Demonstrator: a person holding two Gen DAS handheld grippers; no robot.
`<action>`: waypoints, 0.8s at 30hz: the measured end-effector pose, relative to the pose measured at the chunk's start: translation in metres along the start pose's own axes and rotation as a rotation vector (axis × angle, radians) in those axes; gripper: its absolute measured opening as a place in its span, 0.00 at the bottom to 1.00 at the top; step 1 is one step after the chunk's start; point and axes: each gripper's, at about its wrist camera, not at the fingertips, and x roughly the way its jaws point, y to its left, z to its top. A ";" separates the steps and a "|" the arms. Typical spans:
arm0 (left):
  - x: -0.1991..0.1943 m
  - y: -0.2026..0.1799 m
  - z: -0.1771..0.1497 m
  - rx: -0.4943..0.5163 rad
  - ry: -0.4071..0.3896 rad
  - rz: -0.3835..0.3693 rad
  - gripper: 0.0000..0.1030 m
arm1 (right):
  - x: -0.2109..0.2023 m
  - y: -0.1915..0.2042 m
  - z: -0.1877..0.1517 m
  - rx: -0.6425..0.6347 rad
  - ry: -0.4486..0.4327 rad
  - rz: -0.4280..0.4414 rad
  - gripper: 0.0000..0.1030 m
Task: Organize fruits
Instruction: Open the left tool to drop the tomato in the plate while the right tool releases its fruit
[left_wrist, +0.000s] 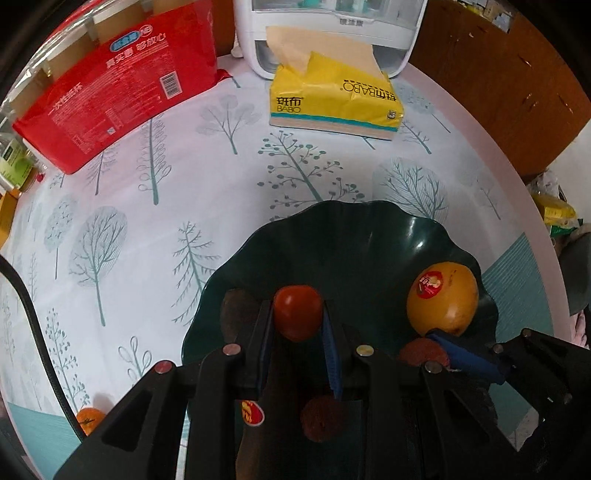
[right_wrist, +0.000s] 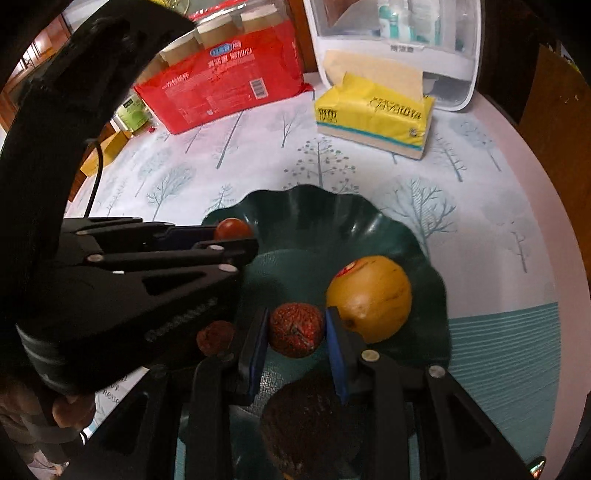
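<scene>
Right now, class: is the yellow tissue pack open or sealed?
Open. A beige tissue sheet sticks up through the torn top of the yellow plastic tissue pack; the right wrist view shows the same.

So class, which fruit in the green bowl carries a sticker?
The big yellow-orange fruit on the bowl's right side: a red sticker sits on its skin. The small tomato and lychee show none.

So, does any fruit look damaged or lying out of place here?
Yes. The bumpy red fruit between the right gripper's pads has a split in its skin. Also, one small orange fruit lies on the tablecloth, outside the green dish, beside the black cable.
</scene>
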 end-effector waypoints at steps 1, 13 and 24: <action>0.001 -0.001 0.000 0.007 -0.002 0.002 0.23 | 0.003 0.001 -0.002 -0.001 0.005 -0.002 0.30; -0.011 -0.015 -0.006 0.034 -0.024 -0.052 0.80 | 0.012 -0.006 -0.015 0.057 0.024 0.040 0.39; -0.033 -0.020 -0.022 0.069 -0.088 0.000 0.81 | -0.008 -0.005 -0.019 0.068 -0.012 0.021 0.40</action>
